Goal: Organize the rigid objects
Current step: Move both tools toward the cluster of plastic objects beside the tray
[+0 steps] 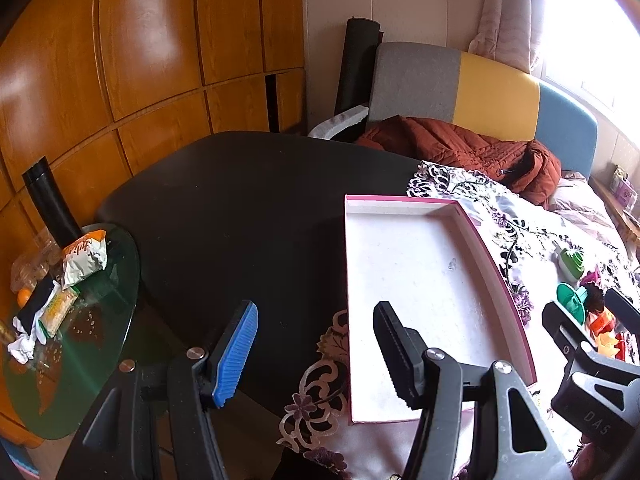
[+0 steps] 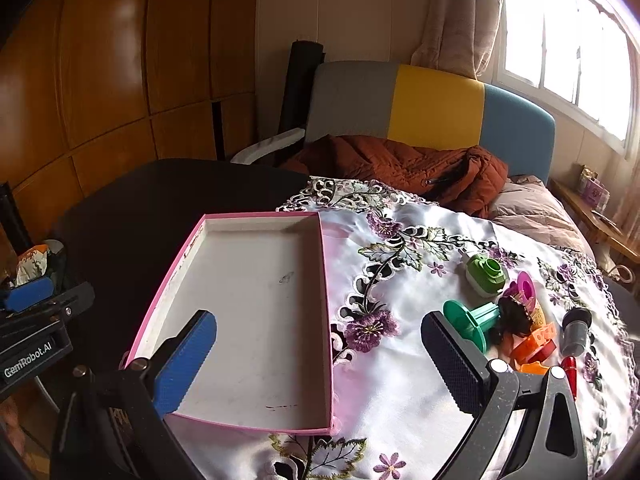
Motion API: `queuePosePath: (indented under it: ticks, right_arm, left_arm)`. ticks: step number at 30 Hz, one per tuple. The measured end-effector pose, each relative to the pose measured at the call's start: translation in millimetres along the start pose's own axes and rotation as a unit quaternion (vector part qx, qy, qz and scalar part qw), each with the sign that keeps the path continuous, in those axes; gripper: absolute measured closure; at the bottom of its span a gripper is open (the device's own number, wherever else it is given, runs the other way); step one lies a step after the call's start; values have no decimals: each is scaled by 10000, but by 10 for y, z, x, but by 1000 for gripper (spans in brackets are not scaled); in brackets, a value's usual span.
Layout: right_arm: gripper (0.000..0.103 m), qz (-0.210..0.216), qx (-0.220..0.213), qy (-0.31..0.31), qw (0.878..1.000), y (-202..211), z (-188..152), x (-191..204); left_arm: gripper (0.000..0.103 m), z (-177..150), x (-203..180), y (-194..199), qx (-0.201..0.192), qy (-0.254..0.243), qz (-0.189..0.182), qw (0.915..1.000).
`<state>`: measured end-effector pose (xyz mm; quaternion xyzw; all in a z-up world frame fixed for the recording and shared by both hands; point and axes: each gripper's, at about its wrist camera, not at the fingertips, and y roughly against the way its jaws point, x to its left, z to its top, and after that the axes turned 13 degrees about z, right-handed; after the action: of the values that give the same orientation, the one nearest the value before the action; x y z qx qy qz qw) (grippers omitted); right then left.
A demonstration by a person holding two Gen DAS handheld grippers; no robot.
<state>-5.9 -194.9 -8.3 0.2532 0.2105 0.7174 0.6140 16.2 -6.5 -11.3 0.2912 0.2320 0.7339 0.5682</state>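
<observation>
A shallow pink-rimmed box [image 2: 324, 280] with a bare white floor lies on the flowered cloth; it also shows in the left wrist view [image 1: 496, 264]. Right of it sits a cluster of small toys: a light green piece [image 2: 486, 274], a green spool [image 2: 468, 320], a pink piece [image 2: 526, 286], a dark tuft [image 2: 514, 314], orange pieces [image 2: 536, 344], a grey cylinder [image 2: 576, 332] and a red item [image 2: 569, 372]. My right gripper [image 2: 320, 364] is open and empty, over the box's right rim. My left gripper [image 1: 316, 354] is open and empty at the box's left edge.
A black table [image 1: 240, 200] carries the white flowered cloth [image 2: 400, 380]. A green glass side table [image 1: 100, 360] at left holds snack wrappers and a black flask [image 1: 48, 204]. A rust jacket [image 2: 400, 168] lies on the sofa behind. A window is at the right.
</observation>
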Motion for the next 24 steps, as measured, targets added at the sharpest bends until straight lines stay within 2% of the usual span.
queuePosePath:
  ticks: [10,17,24]
  right_arm:
    - [0,-100,-153,-90,9998,175,97,-46]
    - [0,-132,-213,-282,9993,265,165,-260]
    - [0,-257,-214,-672,9972,338,197,-728]
  left_arm:
    - [42,-41,22,46,-20,-95,-146,9998]
    - [42,-57,-26,58,135,-126,-710,9973]
    - [42,-66,-238,86,202,-418,-1109,9927]
